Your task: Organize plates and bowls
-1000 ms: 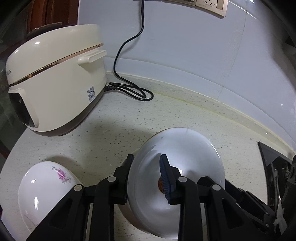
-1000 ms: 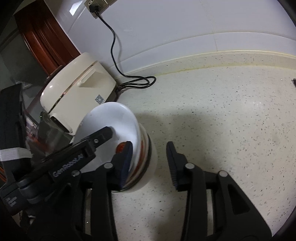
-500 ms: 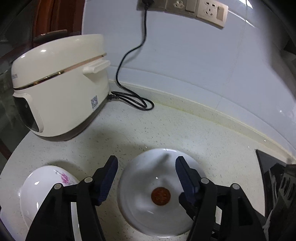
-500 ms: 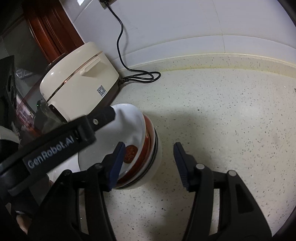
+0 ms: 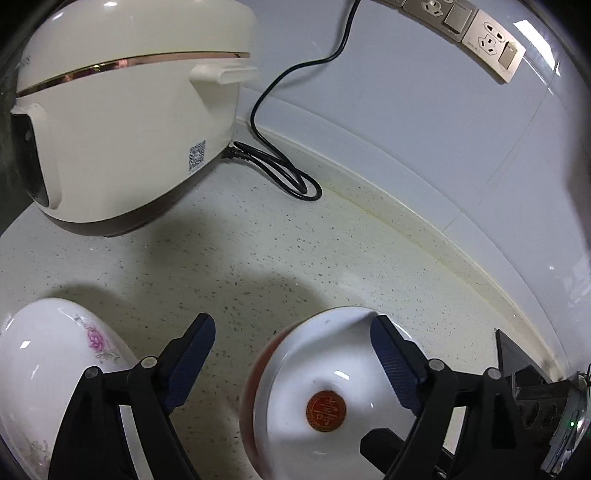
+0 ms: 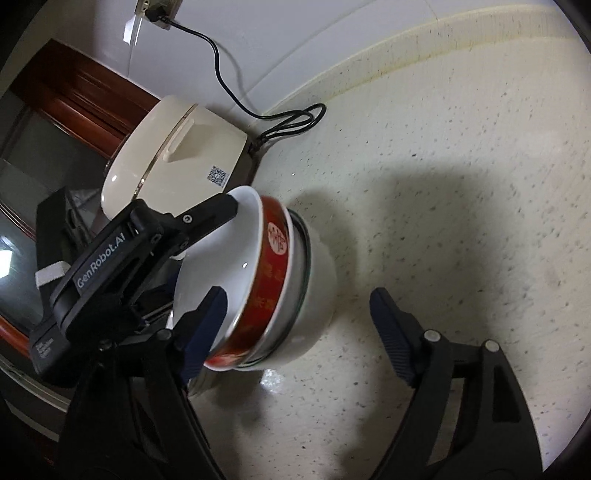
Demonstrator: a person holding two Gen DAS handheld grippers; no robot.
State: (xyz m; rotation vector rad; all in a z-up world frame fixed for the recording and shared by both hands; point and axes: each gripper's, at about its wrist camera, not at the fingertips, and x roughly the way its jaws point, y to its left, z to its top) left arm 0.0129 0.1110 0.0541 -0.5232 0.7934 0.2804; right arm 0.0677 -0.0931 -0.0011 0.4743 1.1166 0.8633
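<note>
left gripper (image 5: 291, 360), right gripper (image 6: 299, 321), jaws just opened wide

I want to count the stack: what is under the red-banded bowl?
The red-banded bowl sits nested in a white bowl, with a glass-like rim between them. Whether more lies beneath is hidden.

Cream rice cooker (image 5: 122, 122), black power cord (image 5: 280, 166), wall sockets (image 5: 480, 33), speckled countertop (image 5: 258, 258)

Speckled countertop (image 5: 258, 258) with rice cooker (image 5: 122, 122), cord (image 5: 284, 177), stacked bowls (image 6: 295, 288), floral bowl (image 5: 48, 362).
</note>
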